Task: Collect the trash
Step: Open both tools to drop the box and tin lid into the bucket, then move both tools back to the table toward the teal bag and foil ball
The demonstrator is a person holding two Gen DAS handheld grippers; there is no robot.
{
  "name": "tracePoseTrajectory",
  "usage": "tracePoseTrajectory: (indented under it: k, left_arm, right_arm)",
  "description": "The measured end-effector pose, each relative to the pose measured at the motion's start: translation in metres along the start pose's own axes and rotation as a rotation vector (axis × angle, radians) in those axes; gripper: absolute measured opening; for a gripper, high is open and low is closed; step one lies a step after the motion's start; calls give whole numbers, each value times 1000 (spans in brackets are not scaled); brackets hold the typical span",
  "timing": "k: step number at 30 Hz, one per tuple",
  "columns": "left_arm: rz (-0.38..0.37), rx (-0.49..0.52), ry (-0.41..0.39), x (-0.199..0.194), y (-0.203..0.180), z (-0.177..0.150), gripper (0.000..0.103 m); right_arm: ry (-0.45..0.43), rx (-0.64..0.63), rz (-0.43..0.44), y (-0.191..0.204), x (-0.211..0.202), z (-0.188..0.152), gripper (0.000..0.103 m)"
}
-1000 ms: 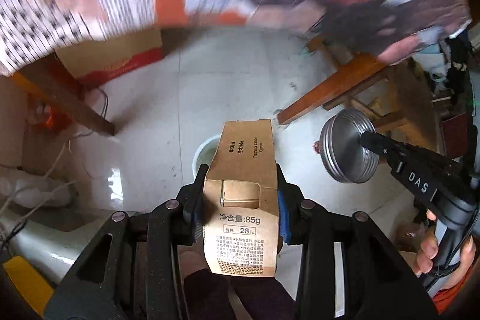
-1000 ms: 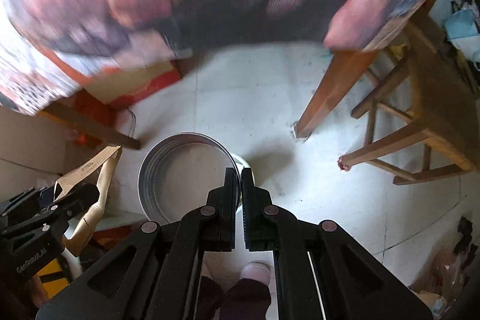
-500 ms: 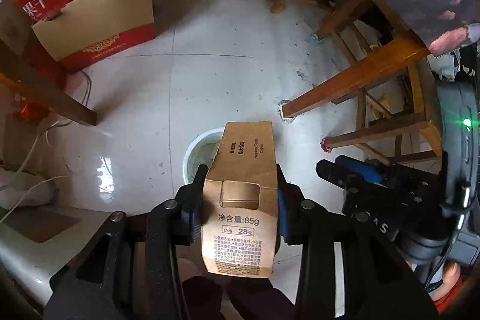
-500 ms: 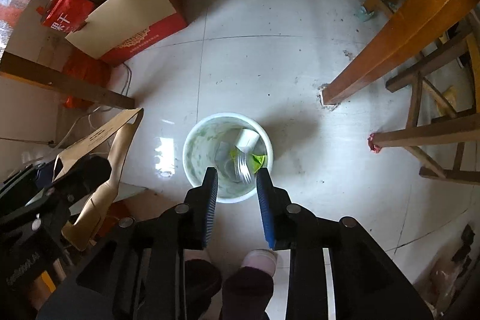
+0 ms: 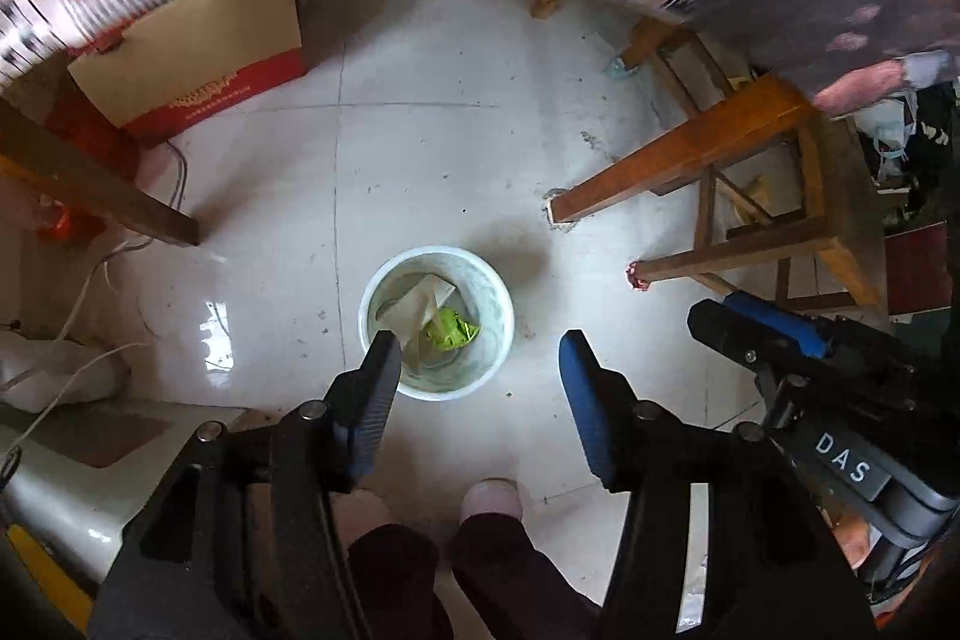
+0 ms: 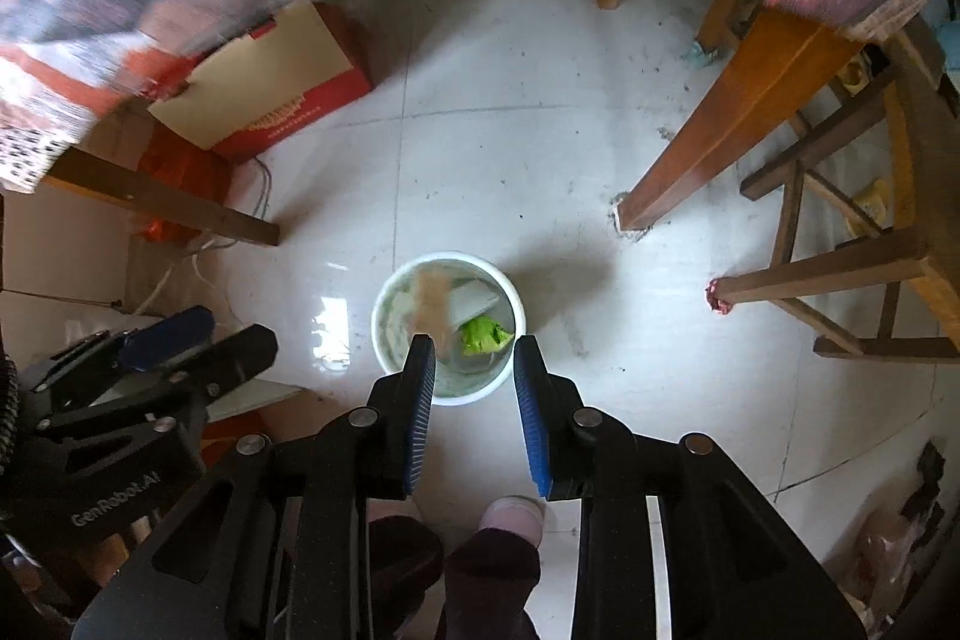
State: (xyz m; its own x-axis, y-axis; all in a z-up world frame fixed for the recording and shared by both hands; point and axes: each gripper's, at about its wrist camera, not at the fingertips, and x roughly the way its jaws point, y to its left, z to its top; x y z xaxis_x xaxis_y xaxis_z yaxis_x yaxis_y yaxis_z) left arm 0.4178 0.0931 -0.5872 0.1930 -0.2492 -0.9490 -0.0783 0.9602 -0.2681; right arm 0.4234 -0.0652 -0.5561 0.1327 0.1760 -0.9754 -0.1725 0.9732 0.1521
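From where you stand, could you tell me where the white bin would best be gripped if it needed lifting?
Grip the white bin by its thin open rim, coming from straight above with one finger inside and one outside. It stands upright, and its round wall looks too wide to span.

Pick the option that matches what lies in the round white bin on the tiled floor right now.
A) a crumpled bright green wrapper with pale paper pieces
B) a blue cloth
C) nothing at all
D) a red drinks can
A: both wrist views look down into the round white bin, where a crumpled bright green wrapper lies beside pale paper pieces.
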Motion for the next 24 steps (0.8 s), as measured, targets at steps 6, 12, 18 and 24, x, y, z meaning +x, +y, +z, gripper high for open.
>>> tracePoseTrajectory:
  k: [6,12,18,24]
  left_arm:
    - [16,23,-55,-73,-13,-1,54]
    - [21,48,-142,-170,-27,4,54]
    - [22,80,-261,-274,-37,11,54]
    - [16,122,-388,-372,-44,10,58]
  right_arm:
    - [-53,-21,9,18,-65,2,25]
    - [-130,-38,18,42,-150,4,25]
    - [-240,-63,6,68,-240,2,25]
    - [-399,-41,-18,92,-332,-7,59]
